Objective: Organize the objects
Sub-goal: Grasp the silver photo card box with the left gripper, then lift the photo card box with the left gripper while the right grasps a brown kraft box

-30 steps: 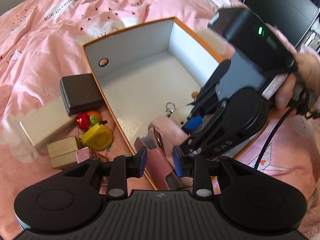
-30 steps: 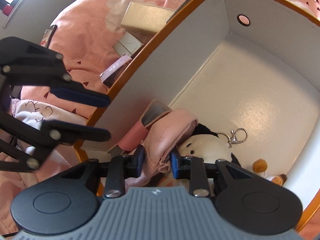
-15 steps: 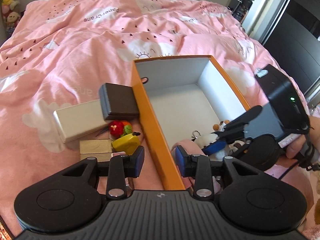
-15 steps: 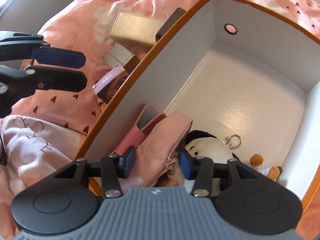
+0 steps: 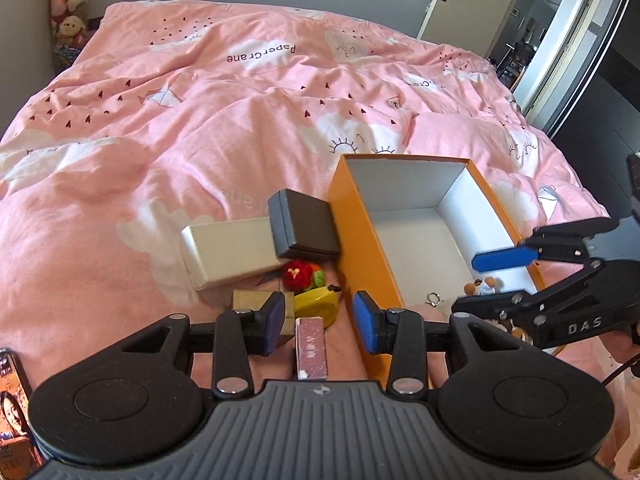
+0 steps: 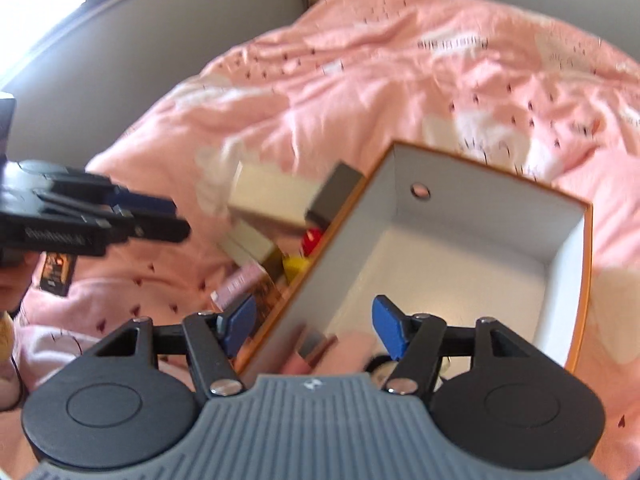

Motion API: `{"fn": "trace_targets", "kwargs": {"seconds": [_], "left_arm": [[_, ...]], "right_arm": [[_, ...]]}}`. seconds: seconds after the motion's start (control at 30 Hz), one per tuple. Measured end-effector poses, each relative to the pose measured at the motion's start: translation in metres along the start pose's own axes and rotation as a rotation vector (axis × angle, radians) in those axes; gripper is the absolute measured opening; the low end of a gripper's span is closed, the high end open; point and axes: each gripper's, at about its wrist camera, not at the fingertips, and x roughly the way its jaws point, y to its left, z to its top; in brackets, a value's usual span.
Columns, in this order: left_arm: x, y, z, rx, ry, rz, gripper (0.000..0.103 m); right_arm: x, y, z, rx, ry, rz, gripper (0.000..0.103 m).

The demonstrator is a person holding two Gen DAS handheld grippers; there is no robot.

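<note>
Both of my hand-held grippers have lifted away from the orange box (image 5: 362,248) since a second ago, when my right one was pinching the pink pouch inside it. Now my right hand-held gripper (image 6: 314,326) hangs over the box's near corner, its jaws having just been opening, nothing pressed between the blue pads (image 6: 386,326); the pouch (image 6: 348,344) lies blurred below them on the box floor beside a white plush keychain (image 6: 382,368). My left hand-held gripper (image 5: 320,320) has just been opening too, stands partly apart and holds nothing; it sits above the bed (image 5: 200,100), outside the box's left wall. Under and ahead of it lie a small pink box (image 5: 311,346), a yellow tape measure (image 5: 316,306), a gold box (image 5: 252,300), a red knitted trinket (image 5: 298,274), a long silver box (image 5: 228,250) and a dark case (image 5: 302,226) leaning against the orange wall.
</note>
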Motion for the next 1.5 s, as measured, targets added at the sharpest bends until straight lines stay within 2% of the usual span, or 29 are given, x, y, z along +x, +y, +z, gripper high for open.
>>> {"fn": "trace_targets", "kwargs": {"seconds": [0.23, 0.3, 0.37, 0.5, 0.77, 0.8, 0.87, 0.93, 1.2, 1.33, 1.5], "left_arm": [[0.013, 0.006, -0.031, 0.070, 0.030, -0.012, 0.049], [0.020, 0.007, -0.040, 0.078, 0.044, -0.017, 0.050], [0.029, 0.008, -0.048, 0.086, 0.060, -0.017, 0.051], [0.045, 0.005, -0.060, 0.116, 0.060, 0.005, 0.053], [0.080, 0.003, -0.074, 0.098, 0.115, -0.015, 0.053], [0.084, 0.003, -0.075, 0.099, 0.118, -0.010, 0.050], [0.091, 0.001, -0.077, 0.110, 0.130, 0.005, 0.035], [0.094, 0.002, -0.079, 0.107, 0.138, -0.004, 0.029], [0.064, 0.009, -0.079, 0.080, 0.072, -0.007, 0.025], [0.039, 0.017, -0.070, 0.040, 0.080, -0.029, 0.025], [0.012, 0.028, -0.059, 0.010, 0.062, 0.027, 0.025]], "right_arm": [[0.016, 0.044, 0.000, -0.113, -0.105, -0.123, 0.063], [0.022, 0.053, -0.003, -0.137, -0.119, -0.145, 0.054], [0.028, 0.059, -0.005, -0.154, -0.128, -0.148, 0.051], [0.037, 0.061, -0.009, -0.109, -0.118, -0.140, 0.036], [0.047, 0.065, -0.015, -0.101, -0.104, -0.160, 0.036], [0.048, 0.065, -0.015, -0.103, -0.102, -0.164, 0.037], [0.050, 0.064, -0.015, -0.101, -0.101, -0.164, 0.037], [0.051, 0.063, -0.015, -0.093, -0.102, -0.155, 0.037], [0.053, 0.063, -0.014, -0.105, -0.108, -0.145, 0.037], [0.054, 0.070, -0.009, -0.159, -0.108, -0.137, 0.037], [0.063, 0.081, 0.000, -0.264, -0.061, -0.109, 0.037]]}}
